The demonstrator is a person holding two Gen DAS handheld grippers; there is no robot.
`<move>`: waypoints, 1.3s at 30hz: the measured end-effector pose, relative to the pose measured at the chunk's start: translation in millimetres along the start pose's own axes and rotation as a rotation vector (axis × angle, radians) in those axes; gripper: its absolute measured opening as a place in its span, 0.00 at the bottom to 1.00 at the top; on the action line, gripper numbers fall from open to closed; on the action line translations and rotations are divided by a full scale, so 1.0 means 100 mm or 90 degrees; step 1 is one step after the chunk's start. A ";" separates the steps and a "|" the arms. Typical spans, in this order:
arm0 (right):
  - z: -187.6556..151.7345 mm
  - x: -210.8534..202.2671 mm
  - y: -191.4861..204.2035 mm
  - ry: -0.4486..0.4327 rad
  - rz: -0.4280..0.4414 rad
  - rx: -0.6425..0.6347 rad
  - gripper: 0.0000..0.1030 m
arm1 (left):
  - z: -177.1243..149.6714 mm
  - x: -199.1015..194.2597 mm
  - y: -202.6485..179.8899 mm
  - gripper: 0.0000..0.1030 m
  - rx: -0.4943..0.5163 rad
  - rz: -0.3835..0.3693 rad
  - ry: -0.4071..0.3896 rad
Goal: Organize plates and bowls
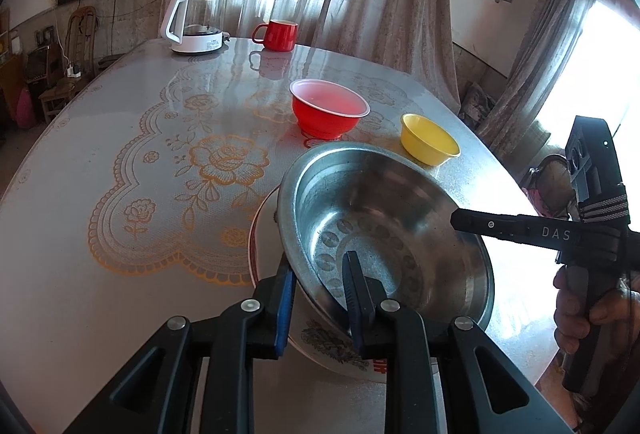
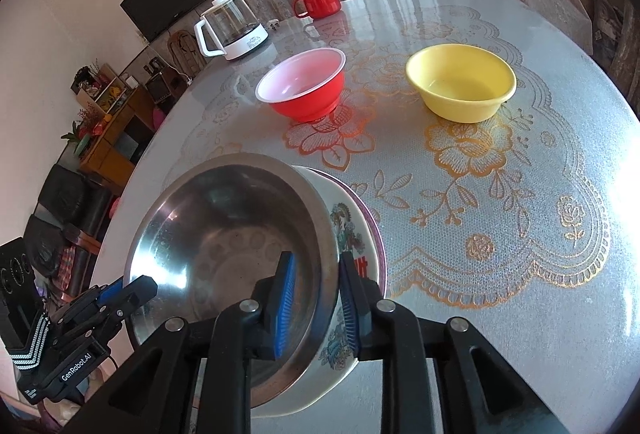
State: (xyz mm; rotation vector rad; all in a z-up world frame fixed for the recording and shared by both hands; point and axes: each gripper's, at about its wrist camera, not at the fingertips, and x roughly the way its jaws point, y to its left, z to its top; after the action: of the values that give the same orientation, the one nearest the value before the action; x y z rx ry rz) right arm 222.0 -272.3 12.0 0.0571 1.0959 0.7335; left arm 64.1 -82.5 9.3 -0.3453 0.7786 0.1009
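A steel bowl (image 1: 376, 218) sits tilted on a white flowered plate (image 1: 264, 234) near the table's front edge. My left gripper (image 1: 320, 274) straddles the bowl's near rim, one finger outside and one inside, with a little gap showing. My right gripper (image 2: 316, 274) straddles the opposite rim of the steel bowl (image 2: 224, 234) above the flowered plate (image 2: 348, 234), jaws close around the wall. A red bowl (image 1: 328, 112) (image 2: 304, 86) and a yellow bowl (image 1: 430, 138) (image 2: 460, 82) stand further back on the table.
A glass kettle on a white base (image 1: 198, 22) (image 2: 232, 30) and a red mug (image 1: 280, 34) (image 2: 320, 0) stand at the table's far edge. The lace-patterned tablecloth (image 1: 160, 174) covers the round table. Curtains hang behind.
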 end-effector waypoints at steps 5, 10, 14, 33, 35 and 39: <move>-0.02 -0.04 -0.01 -0.012 0.002 0.008 0.22 | -0.01 -0.01 0.00 0.24 0.003 0.004 -0.003; -0.03 -0.03 0.00 -0.023 -0.018 0.005 0.14 | -0.02 -0.05 -0.01 0.24 0.005 0.013 -0.011; -0.03 -0.04 -0.01 -0.023 -0.024 0.003 0.10 | -0.02 -0.07 0.01 0.23 0.004 0.026 -0.017; -0.11 -0.15 0.03 -0.027 -0.028 0.002 0.11 | -0.05 -0.18 -0.05 0.20 0.044 -0.005 -0.032; -0.10 -0.14 0.01 -0.023 -0.025 0.009 0.11 | -0.05 -0.18 -0.07 0.20 0.046 -0.001 -0.033; -0.11 -0.14 0.00 -0.025 -0.024 0.008 0.11 | -0.03 -0.16 -0.05 0.20 0.033 0.010 -0.033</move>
State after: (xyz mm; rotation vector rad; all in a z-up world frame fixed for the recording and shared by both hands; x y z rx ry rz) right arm 209.9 -283.4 17.8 0.0616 1.0614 0.6886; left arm 52.0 -87.7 20.3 -0.2859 0.7319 0.1031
